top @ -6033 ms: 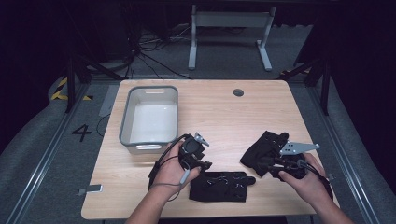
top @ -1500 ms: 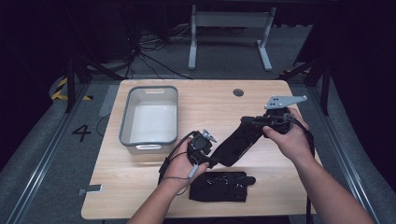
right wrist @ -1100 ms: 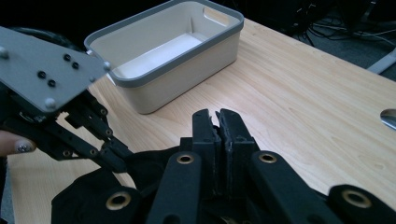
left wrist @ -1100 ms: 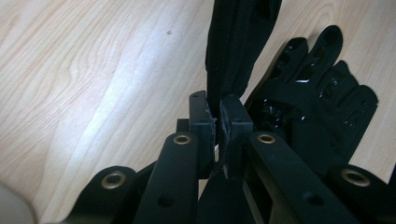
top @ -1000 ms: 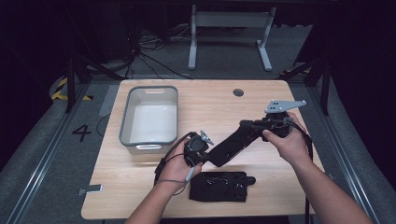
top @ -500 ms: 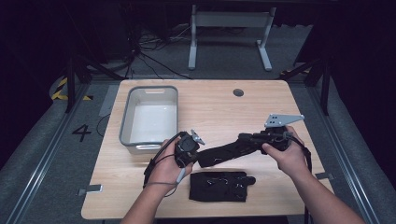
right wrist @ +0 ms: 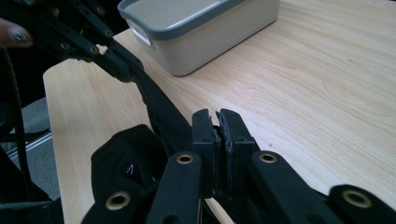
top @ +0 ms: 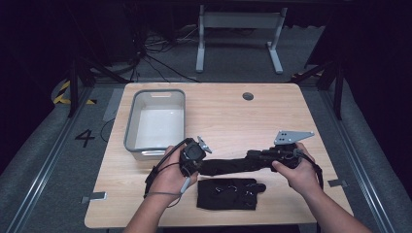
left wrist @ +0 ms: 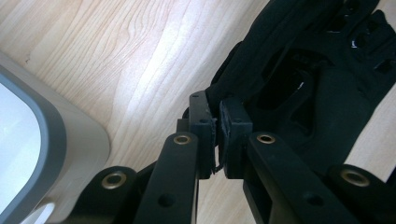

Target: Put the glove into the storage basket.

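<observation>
Black glove (top: 228,166) stretched between left gripper (top: 200,162) and right gripper (top: 260,158), both clamped on it, above second glove (top: 228,193) on bench (top: 223,116).

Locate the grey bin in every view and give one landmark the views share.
High view: the grey bin stands on the table's left half, above the left gripper.
Left gripper view: its rounded corner fills the left edge.
Right gripper view: it sits at top centre, beyond the stretched black glove.
Shared landmark: that black glove, held taut between both grippers.
</observation>
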Available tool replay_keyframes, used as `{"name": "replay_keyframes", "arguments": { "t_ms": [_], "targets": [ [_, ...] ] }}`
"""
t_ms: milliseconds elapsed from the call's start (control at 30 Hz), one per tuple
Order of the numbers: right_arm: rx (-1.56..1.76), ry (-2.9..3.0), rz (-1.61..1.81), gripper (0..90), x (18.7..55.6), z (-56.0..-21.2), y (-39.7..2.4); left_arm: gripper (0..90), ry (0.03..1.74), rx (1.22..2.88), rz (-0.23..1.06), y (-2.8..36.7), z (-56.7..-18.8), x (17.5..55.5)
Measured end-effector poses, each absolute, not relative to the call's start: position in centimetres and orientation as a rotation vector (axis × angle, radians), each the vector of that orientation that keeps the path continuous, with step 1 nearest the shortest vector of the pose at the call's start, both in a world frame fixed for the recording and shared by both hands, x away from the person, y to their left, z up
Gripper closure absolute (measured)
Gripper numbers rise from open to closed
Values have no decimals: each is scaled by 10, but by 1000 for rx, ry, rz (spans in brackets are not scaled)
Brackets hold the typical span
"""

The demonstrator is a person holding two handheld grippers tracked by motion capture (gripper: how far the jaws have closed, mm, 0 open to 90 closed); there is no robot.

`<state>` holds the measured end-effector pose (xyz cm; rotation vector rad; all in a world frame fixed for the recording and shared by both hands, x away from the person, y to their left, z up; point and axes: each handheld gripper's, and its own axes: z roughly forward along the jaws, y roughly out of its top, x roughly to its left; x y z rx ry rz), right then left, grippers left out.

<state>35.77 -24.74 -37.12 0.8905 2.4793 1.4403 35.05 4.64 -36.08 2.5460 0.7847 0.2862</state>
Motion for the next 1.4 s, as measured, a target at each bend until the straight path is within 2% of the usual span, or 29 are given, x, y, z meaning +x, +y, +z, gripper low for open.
{"name": "replay_keyframes", "arguments": {
  "t_ms": [500,933,1000,1033,1133,1200,1233,1267,1300,1400],
  "targets": [
    [920,2511,1414,861,348,-389,-254,854,735,2620,257,37,-361,343],
    [920,2582,1396,855,333,-394,-253,845,713,2695,125,35,-366,340],
    [925,2594,1391,854,331,-395,-253,829,702,2699,109,34,-367,340],
    [938,2616,1379,853,329,-396,-253,824,693,2708,55,35,-368,340],
    [949,2649,1369,852,326,-399,-253,749,693,2697,-15,35,-369,340],
    [955,2696,1339,848,323,-401,-252,719,672,2697,-86,36,-370,340],
    [957,2722,1324,845,320,-403,-252,677,668,2685,-138,36,-371,340],
    [957,2722,1324,845,320,-403,-252,659,668,2685,-138,36,-371,340],
    [965,2764,1296,840,316,-404,-252,648,656,2704,-207,36,-374,338],
    [967,2802,1273,817,312,-406,-251,611,637,2726,-239,36,-376,337]
  ]
}}
